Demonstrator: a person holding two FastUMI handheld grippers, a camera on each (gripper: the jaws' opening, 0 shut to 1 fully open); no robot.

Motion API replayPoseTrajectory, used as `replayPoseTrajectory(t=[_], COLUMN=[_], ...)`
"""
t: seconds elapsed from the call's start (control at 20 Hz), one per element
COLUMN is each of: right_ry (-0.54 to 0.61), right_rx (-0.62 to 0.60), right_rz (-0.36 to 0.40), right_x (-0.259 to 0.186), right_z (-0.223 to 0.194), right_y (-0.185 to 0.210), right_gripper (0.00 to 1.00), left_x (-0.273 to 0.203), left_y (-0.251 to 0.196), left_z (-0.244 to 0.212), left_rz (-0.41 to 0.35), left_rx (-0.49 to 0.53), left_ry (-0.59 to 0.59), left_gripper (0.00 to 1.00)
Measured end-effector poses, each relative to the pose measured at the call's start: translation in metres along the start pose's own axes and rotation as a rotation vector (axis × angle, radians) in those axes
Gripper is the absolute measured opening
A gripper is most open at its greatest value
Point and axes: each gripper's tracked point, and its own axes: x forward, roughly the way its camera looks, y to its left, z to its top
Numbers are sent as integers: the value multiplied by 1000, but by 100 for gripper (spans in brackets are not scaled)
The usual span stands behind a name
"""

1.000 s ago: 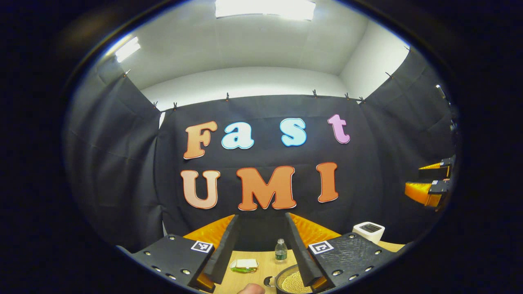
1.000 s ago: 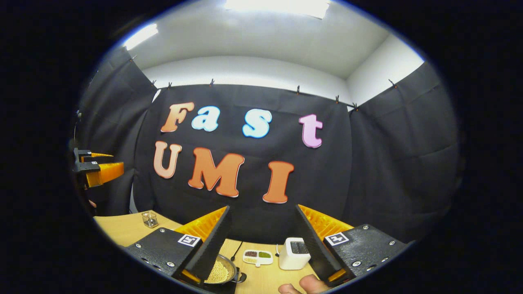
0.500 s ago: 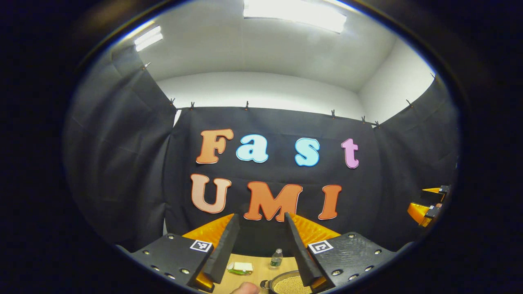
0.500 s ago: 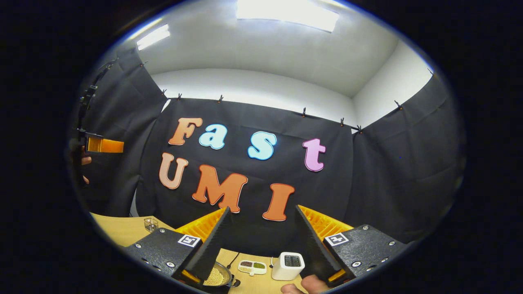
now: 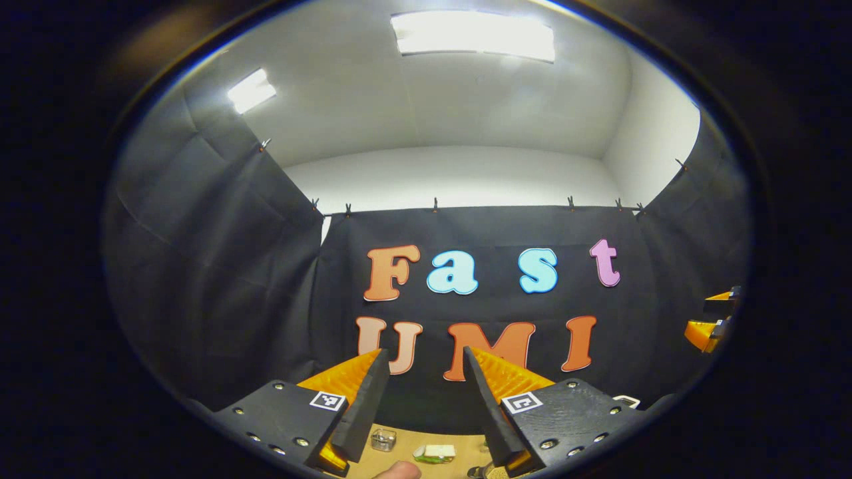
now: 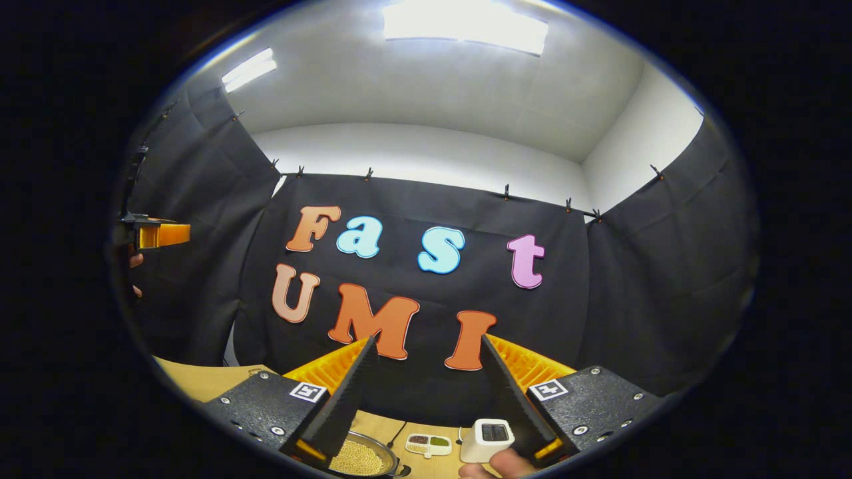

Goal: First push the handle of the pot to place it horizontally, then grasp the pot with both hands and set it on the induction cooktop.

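Pot [image 6: 359, 458] holds pale grains; divided dish [image 6: 428, 443] holds dark and green fillings.

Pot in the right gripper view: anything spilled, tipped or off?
Nothing stands out. The pot sits upright on the table, its small pale grains inside, none seen scattered. The right hand-held gripper hangs open above it, touching nothing.

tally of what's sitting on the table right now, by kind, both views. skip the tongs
Pot of pale grains: 1
White box-shaped appliance: 1
Small white dish with dark and green fillings: 1
Small clear glass container: 1
White and green flat item: 1
Total: 5
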Motion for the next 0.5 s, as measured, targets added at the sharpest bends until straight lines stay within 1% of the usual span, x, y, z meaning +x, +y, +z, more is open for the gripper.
replayPoseTrajectory(t=[0.15,0.2,0.25,0.35,0.5], right_ry=[-20,-24,-30,-30,-28], right_rx=[6,5,6,8,12], right_rz=[26,32,37,42,51], right_x=[3,2,4,5,6], right_z=[-1,0,0,-2,-6], right_y=[14,16,18,20,22], right_gripper=[95,97,95,95,95], left_x=[1,2,1,2,3], left_y=[1,2,2,3,-2], left_z=[-3,-5,-5,-10,-21], left_rz=[2,5,8,9,-8], left_rx=[13,20,26,24,24], left_ry=[-3,0,3,9,21], left_gripper=[68,70,70,70,70])
